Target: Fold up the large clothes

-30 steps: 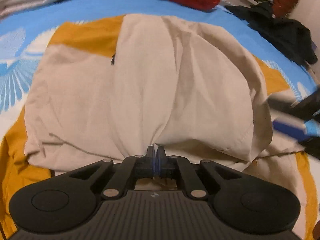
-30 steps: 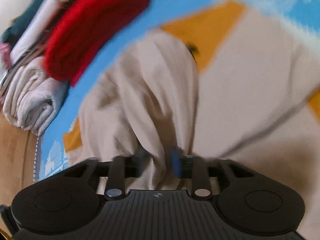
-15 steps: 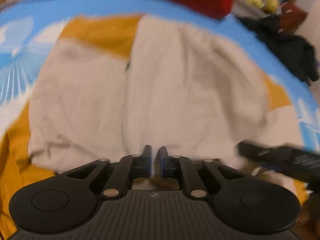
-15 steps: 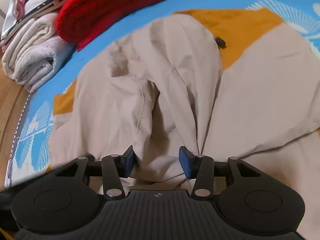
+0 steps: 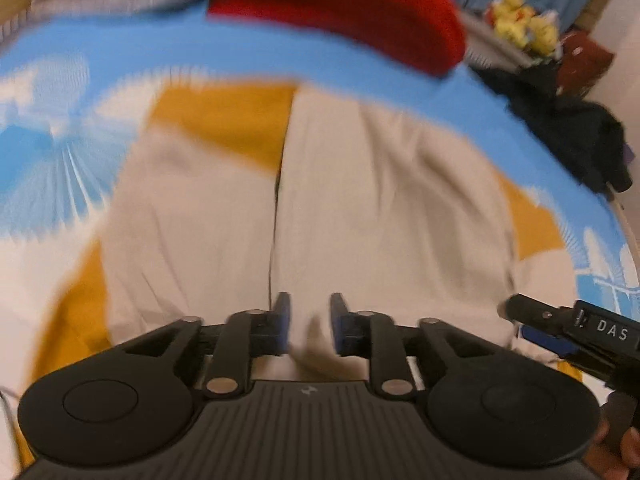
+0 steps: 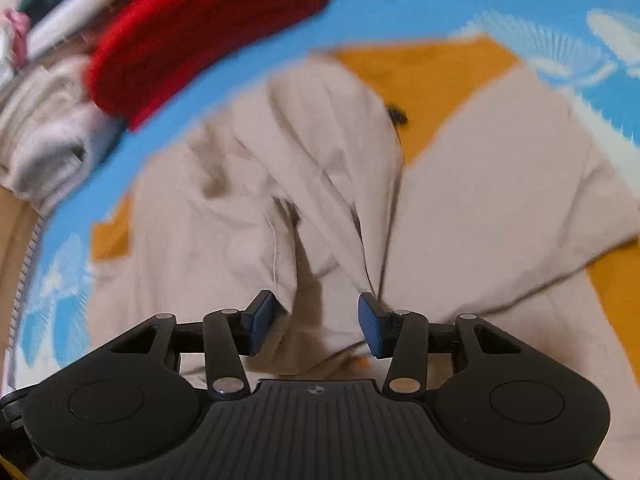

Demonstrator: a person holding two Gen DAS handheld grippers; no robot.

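Observation:
A large beige garment [image 5: 380, 200] with mustard panels lies spread on the blue patterned bedsheet [image 5: 280, 56]. My left gripper [image 5: 308, 312] hovers over its near edge. Its jaws are opening, and beige cloth shows below the gap without either pad pressing on it. My right gripper [image 6: 312, 312] stands open over a bunched fold of the same garment [image 6: 240, 220]. The cloth rises between its blue pads but is not pinched. One finger [image 5: 532, 314] of the right gripper shows at the right edge of the left wrist view, at the garment's corner.
A red knit garment [image 5: 340, 12] lies at the far side of the bed, beside folded grey-white cloths [image 6: 44, 136]. Dark clothing [image 5: 568, 128] and yellow plush toys [image 5: 520, 24] lie past the bed's right edge. A wooden bed edge [image 6: 12, 240] runs along the left.
My left gripper, shut on the beige fold a second ago, has spread its jaws, let the cloth go and lifted. My right gripper stays over the bunched fold, its jaws slightly wider.

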